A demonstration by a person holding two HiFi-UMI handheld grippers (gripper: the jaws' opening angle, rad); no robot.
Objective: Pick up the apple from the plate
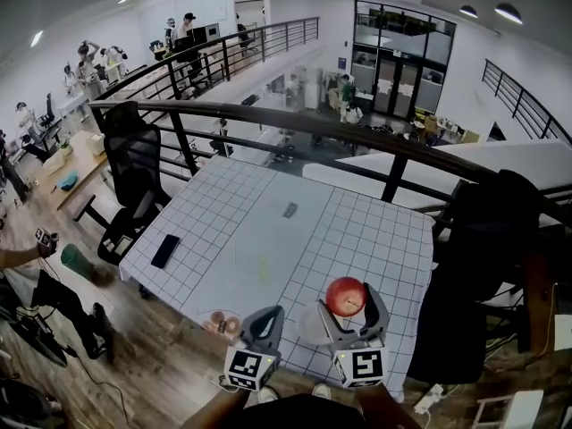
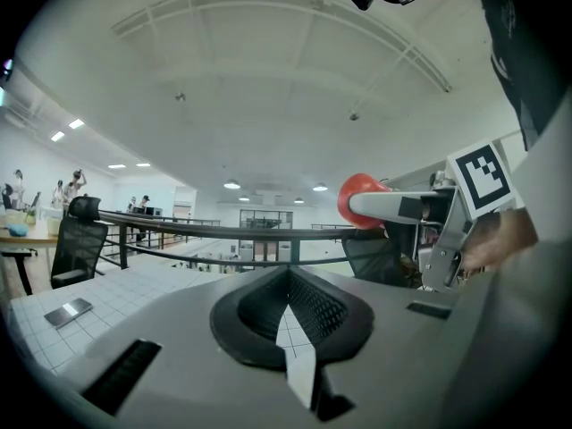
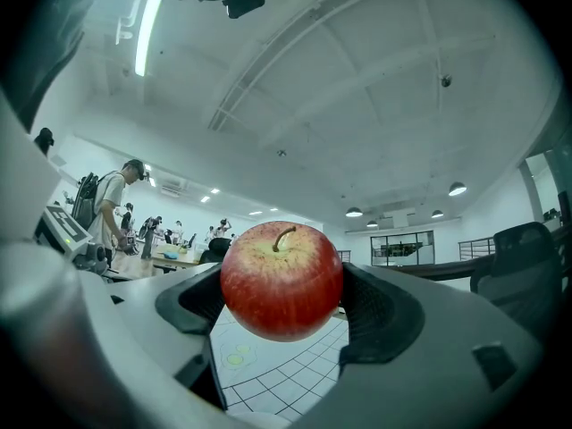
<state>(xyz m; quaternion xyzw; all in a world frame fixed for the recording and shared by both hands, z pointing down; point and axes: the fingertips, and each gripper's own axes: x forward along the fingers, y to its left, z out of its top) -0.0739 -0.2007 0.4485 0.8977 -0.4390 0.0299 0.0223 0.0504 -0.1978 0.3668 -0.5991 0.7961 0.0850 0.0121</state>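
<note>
Apple (image 3: 281, 280) clamped in right tool (image 1: 350, 307) above plate (image 1: 306, 327); slackened grip could let the smooth fruit slip; left tool (image 1: 268, 318) closed, empty

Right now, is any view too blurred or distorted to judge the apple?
Right gripper view: apple sharp, evenly lit, ceiling bowed by fisheye. Head view: railing curved, apple small but clear. Left gripper view: apple half hidden, softer.

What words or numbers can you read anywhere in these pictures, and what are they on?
None can be read.
The black-and-white squares on the left marker cube and the right marker cube are patterns, not letters.
The round red apple shows no sticker.
</note>
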